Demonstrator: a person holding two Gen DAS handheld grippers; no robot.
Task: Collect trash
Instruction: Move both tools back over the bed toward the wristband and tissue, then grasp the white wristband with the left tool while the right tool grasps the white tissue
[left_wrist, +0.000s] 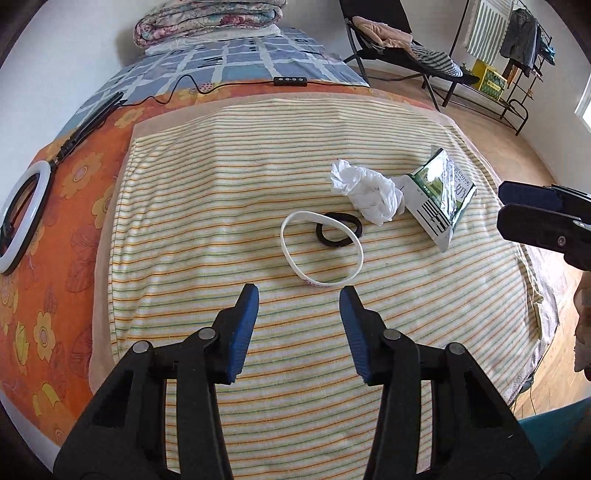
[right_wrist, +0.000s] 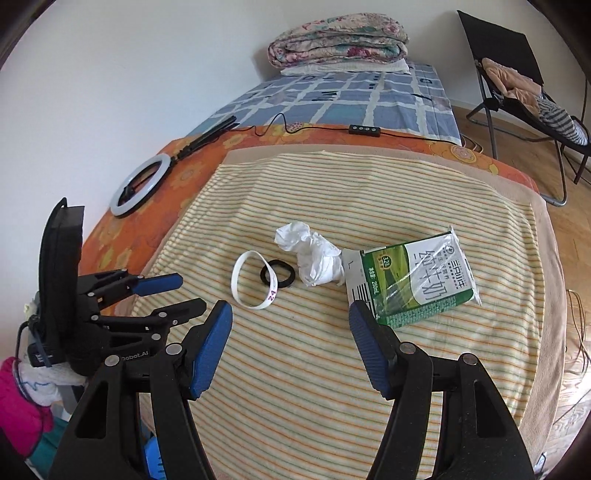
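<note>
Striped towel (right_wrist: 332, 369) under crumpled white tissue (right_wrist: 314, 258)

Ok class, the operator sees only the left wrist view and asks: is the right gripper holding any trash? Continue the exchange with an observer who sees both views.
Observer: No. The right gripper is open and empty, close to the milk carton.
Operator: Is anything readable on the white wristband?
Observer: Yes, a purple 24.
Operator: How does my own gripper look from outside?
Observer: The left gripper is open, holding nothing, left of the wristband.
</note>
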